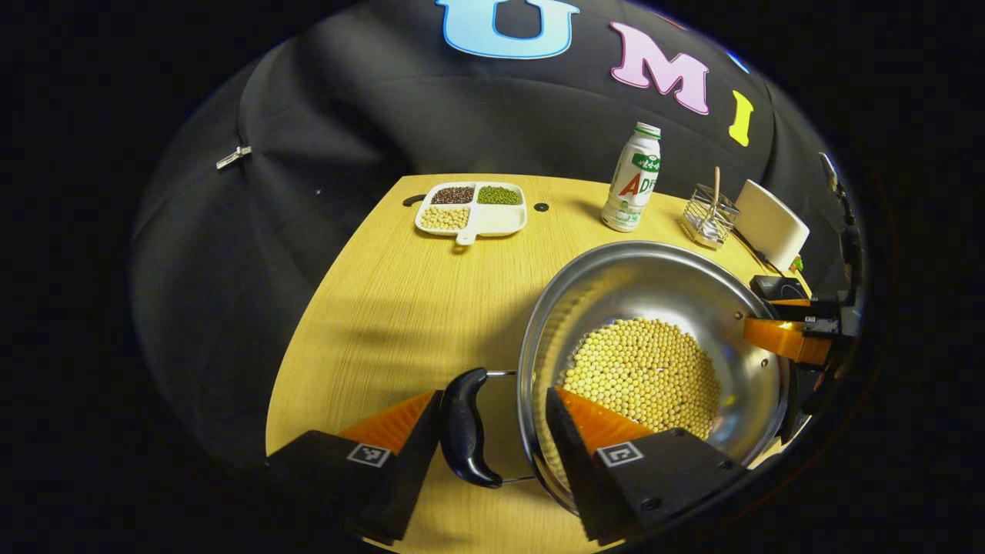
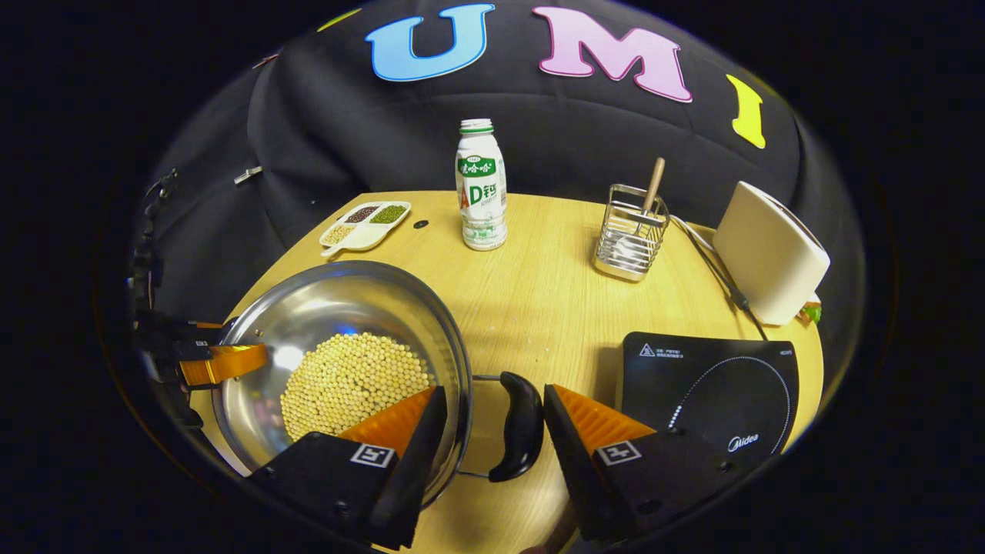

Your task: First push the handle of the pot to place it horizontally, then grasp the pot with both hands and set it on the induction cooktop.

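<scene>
A steel pot (image 1: 654,288) holding yellow beans (image 1: 642,373) stands on the wooden table. My left gripper (image 1: 495,392) straddles its near black handle (image 1: 465,427), which lies horizontal. One finger is against the handle's outer side and the other is inside the rim, so it is shut on the pot. In the right gripper view the pot (image 2: 346,300) sits left of the black induction cooktop (image 2: 708,392). My right gripper (image 2: 495,388) holds the opposite handle (image 2: 519,435) the same way. Each gripper also appears across the pot, the right one (image 1: 793,338) and the left one (image 2: 208,362).
At the back of the table (image 2: 554,308) stand a white bottle (image 2: 481,188), a wire utensil rack (image 2: 631,231) and a white appliance (image 2: 769,254) with a cable. A divided plate (image 2: 364,225) of beans lies at the far left edge.
</scene>
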A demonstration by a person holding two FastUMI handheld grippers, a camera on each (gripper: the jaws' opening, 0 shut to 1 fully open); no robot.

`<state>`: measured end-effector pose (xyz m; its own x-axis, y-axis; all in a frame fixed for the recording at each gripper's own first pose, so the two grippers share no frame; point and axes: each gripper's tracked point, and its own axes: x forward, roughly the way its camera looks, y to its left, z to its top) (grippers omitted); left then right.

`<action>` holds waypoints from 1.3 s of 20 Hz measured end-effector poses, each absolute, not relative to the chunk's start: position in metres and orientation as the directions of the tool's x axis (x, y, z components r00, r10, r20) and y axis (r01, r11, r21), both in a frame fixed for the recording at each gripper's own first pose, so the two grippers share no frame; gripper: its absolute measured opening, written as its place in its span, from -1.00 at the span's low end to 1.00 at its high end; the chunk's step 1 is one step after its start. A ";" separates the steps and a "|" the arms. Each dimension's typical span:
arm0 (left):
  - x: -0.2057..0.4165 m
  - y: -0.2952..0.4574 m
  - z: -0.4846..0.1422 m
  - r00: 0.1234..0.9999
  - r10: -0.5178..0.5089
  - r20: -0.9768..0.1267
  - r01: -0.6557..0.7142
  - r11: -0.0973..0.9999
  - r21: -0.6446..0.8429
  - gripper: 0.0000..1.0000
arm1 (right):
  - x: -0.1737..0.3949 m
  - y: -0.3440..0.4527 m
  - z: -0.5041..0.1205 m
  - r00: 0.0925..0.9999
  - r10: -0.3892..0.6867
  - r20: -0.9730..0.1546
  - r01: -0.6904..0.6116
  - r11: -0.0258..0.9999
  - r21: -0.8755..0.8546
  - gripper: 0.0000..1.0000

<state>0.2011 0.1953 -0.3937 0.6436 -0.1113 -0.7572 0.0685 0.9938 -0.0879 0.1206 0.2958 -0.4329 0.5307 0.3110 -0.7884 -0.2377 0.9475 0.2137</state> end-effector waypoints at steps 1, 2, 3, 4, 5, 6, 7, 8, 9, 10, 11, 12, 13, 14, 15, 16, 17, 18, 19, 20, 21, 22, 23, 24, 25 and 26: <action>0.202 0.196 -0.396 0.640 -0.107 -0.761 0.065 0.994 -0.085 0.53 | 0.121 0.294 -0.436 0.523 0.303 -0.797 -0.233 0.950 0.208 0.29; 0.201 0.196 -0.394 0.641 -0.108 -0.760 0.064 0.994 -0.088 0.37 | 0.122 0.295 -0.437 0.524 0.302 -0.797 -0.221 0.951 0.215 0.41; 0.202 0.196 -0.395 0.643 -0.113 -0.758 0.065 0.994 -0.093 0.36 | 0.120 0.295 -0.437 0.516 0.301 -0.802 -0.213 0.952 0.220 0.35; 0.200 0.195 -0.397 0.637 -0.118 -0.762 0.064 0.993 -0.100 0.34 | 0.119 0.296 -0.439 0.508 0.304 -0.806 -0.209 0.951 0.226 0.35; 0.201 0.195 -0.398 0.640 -0.121 -0.759 0.065 0.993 -0.103 0.33 | 0.120 0.295 -0.437 0.506 0.306 -0.807 -0.202 0.951 0.233 0.35; 0.200 0.194 -0.398 0.638 -0.122 -0.760 0.068 0.992 -0.103 0.34 | 0.120 0.297 -0.441 0.499 0.309 -0.810 -0.200 0.950 0.239 0.31; 0.201 0.194 -0.398 0.635 -0.122 -0.763 0.069 0.992 -0.101 0.32 | 0.119 0.296 -0.438 0.494 0.313 -0.811 -0.197 0.949 0.246 0.30; 0.201 0.195 -0.397 0.637 -0.121 -0.761 0.070 0.993 -0.098 0.29 | 0.119 0.296 -0.439 0.488 0.311 -0.816 -0.188 0.950 0.249 0.29; 0.203 0.195 -0.395 0.641 -0.121 -0.758 0.071 0.993 -0.098 0.29 | 0.121 0.296 -0.440 0.484 0.309 -0.819 -0.183 0.951 0.250 0.24; 0.205 0.193 -0.395 0.649 -0.121 -0.751 0.070 0.993 -0.099 0.26 | 0.117 0.295 -0.438 0.480 0.304 -0.823 -0.177 0.952 0.248 0.17; 0.206 0.192 -0.393 0.647 -0.121 -0.753 0.071 0.993 -0.099 0.24 | 0.113 0.294 -0.436 0.472 0.293 -0.831 -0.159 0.956 0.247 0.10; 0.204 0.192 -0.394 0.642 -0.123 -0.757 0.076 0.992 -0.097 0.20 | 0.113 0.293 -0.436 0.468 0.289 -0.835 -0.141 0.957 0.253 0.02; 0.202 0.191 -0.393 0.637 -0.127 -0.761 0.076 0.992 -0.102 0.19 | 0.111 0.291 -0.434 0.467 0.285 -0.837 -0.131 0.959 0.253 0.02; 0.202 0.190 -0.389 0.638 -0.130 -0.759 0.076 0.991 -0.107 0.12 | 0.109 0.289 -0.431 0.469 0.286 -0.836 -0.132 0.958 0.254 0.01; 0.201 0.188 -0.386 0.640 -0.130 -0.757 0.072 0.991 -0.109 0.16 | 0.107 0.287 -0.428 0.469 0.287 -0.835 -0.128 0.958 0.257 0.01; 0.198 0.186 -0.381 0.643 -0.131 -0.755 0.071 0.991 -0.111 0.15 | 0.105 0.284 -0.425 0.470 0.288 -0.834 -0.121 0.957 0.262 0.01; 0.195 0.184 -0.375 0.644 -0.133 -0.754 0.073 0.991 -0.113 0.14 | 0.104 0.281 -0.418 0.474 0.290 -0.832 -0.119 0.957 0.266 0.01; 0.192 0.181 -0.369 0.646 -0.137 -0.751 0.077 0.991 -0.114 0.14 | 0.103 0.276 -0.411 0.476 0.293 -0.829 -0.118 0.956 0.269 -0.07; 0.190 0.178 -0.362 0.648 -0.140 -0.748 0.081 0.990 -0.115 0.14 | 0.101 0.270 -0.404 0.477 0.295 -0.828 -0.117 0.955 0.273 0.01; 0.187 0.173 -0.355 0.650 -0.144 -0.746 0.084 0.989 -0.118 0.14 | 0.098 0.264 -0.395 0.482 0.295 -0.825 -0.112 0.955 0.276 0.01; 0.184 0.167 -0.347 0.651 -0.149 -0.744 0.087 0.989 -0.121 0.14 | 0.097 0.256 -0.388 0.490 0.294 -0.820 -0.111 0.955 0.276 0.01; 0.181 0.159 -0.341 0.651 -0.153 -0.744 0.091 0.988 -0.124 0.14 | 0.094 0.248 -0.381 0.499 0.292 -0.816 -0.109 0.955 0.275 -0.07; 0.178 0.153 -0.334 0.652 -0.158 -0.742 0.097 0.987 -0.126 0.14 | 0.093 0.239 -0.375 0.505 0.290 -0.813 -0.105 0.956 0.275 0.00; 0.175 0.145 -0.328 0.652 -0.162 -0.740 0.103 0.987 -0.125 0.14 | 0.089 0.230 -0.369 0.509 0.289 -0.811 -0.097 0.955 0.279 0.00; 0.172 0.139 -0.320 0.653 -0.165 -0.739 0.110 0.986 -0.123 0.14 | 0.087 0.223 -0.366 0.513 0.288 -0.809 -0.091 0.955 0.282 0.00; 0.171 0.131 -0.314 0.655 -0.166 -0.737 0.114 0.986 -0.120 0.14 | 0.085 0.213 -0.362 0.515 0.288 -0.807 -0.086 0.954 0.286 -0.07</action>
